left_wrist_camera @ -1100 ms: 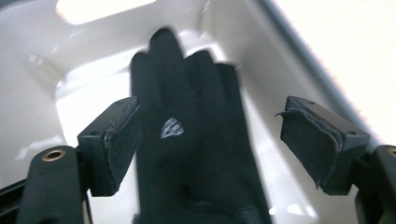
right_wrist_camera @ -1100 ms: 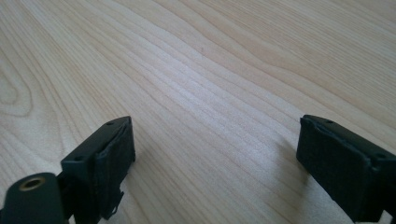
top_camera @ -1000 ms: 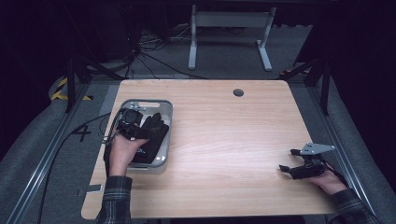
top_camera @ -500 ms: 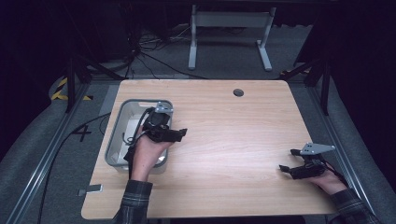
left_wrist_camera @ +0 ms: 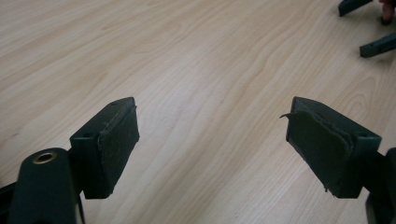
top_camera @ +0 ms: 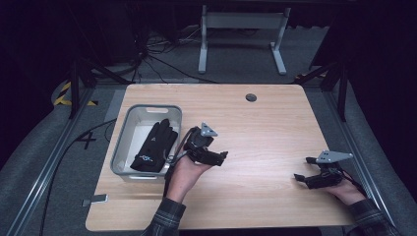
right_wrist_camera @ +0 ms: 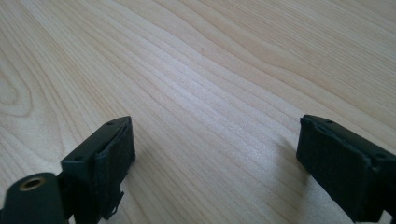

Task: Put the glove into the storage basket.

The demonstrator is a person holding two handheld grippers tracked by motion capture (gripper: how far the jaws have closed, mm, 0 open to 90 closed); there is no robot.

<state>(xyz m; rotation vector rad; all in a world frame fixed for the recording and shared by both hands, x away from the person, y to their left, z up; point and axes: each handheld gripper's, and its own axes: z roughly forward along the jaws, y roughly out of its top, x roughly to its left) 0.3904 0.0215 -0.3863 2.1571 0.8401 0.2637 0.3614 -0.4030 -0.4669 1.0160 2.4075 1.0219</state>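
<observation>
The black glove (top_camera: 153, 146) lies in the grey bin (top_camera: 129, 123), just behind and to the outer side of the left gripper (top_camera: 222, 156), apart from it and untouched. It stretches along the bin's floor with its fingers toward the far wall and a small light mark near its cuff. The left gripper is over the bare wooden table (top_camera: 265, 128), just beside the bin's inner wall, its tips pointing toward the right gripper (top_camera: 301, 178). In the left gripper view its jaws stand wide apart with nothing between them, the worn dark pads (left_wrist_camera: 116, 140) facing each other over wood grain, and the other gripper's tips (left_wrist_camera: 373, 44) show farther off at the top edge. The right gripper sits low at the table's near right corner, well apart from the left one and from the bin; in its own view its jaws are also spread wide and empty, only pale boards between the pads (right_wrist_camera: 112, 154). Farther off, beyond both grippers, a small round hole (top_camera: 251, 97) sits near the table's far edge.
</observation>
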